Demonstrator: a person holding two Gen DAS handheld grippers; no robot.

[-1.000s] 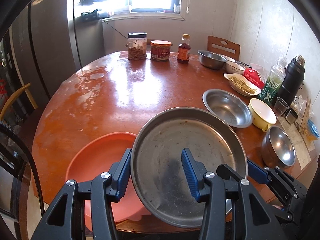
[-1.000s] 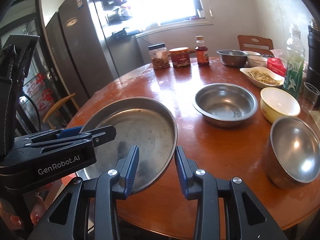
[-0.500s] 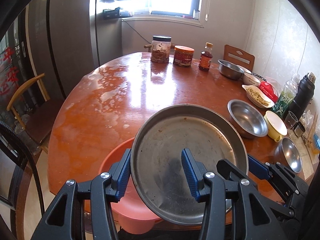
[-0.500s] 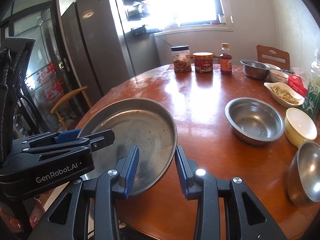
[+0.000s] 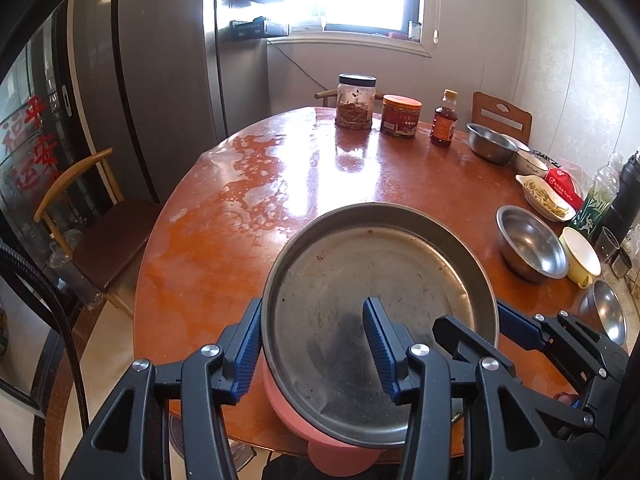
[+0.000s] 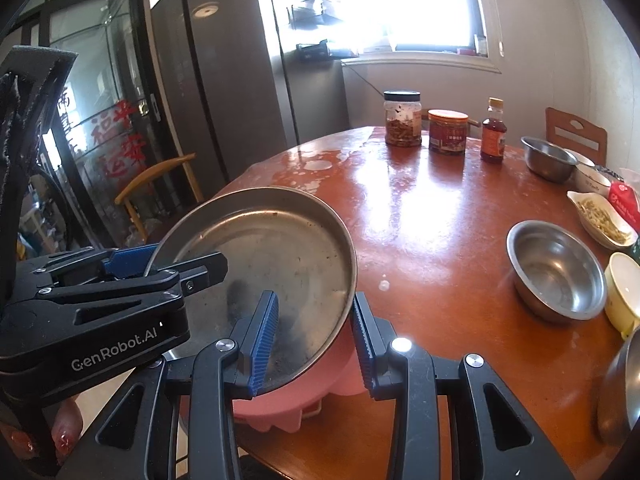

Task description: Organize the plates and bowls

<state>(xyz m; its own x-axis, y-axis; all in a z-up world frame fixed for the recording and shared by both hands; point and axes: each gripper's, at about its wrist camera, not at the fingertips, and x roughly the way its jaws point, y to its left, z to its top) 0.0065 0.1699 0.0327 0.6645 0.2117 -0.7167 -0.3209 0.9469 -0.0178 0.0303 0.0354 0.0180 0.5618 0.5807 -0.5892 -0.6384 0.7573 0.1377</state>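
A large round steel plate (image 5: pixel 372 280) is held tilted above the near edge of the round wooden table (image 5: pixel 320 184). My left gripper (image 5: pixel 312 344) is shut on its left rim; my right gripper (image 6: pixel 312 320) is shut on its right rim (image 6: pixel 344 276). A pink plastic basin (image 5: pixel 340 452) is under the plate, mostly hidden, and also shows in the right wrist view (image 6: pixel 312 392). A steel bowl (image 5: pixel 530 242) and a yellow bowl (image 5: pixel 580 256) stand to the right on the table. Another steel bowl (image 5: pixel 608 312) is at the near right.
At the table's back stand a jar (image 5: pixel 356 102), a red tin (image 5: pixel 401 116), a sauce bottle (image 5: pixel 444 120) and a steel bowl (image 5: pixel 490 144). A dish of food (image 5: pixel 544 198), bottles and a glass crowd the right edge. A chair (image 5: pixel 100 232) and fridge are left.
Both grippers have lifted the steel plate and pulled it back toward the near table edge. The pink basin under it now shows less and sits at the very edge.
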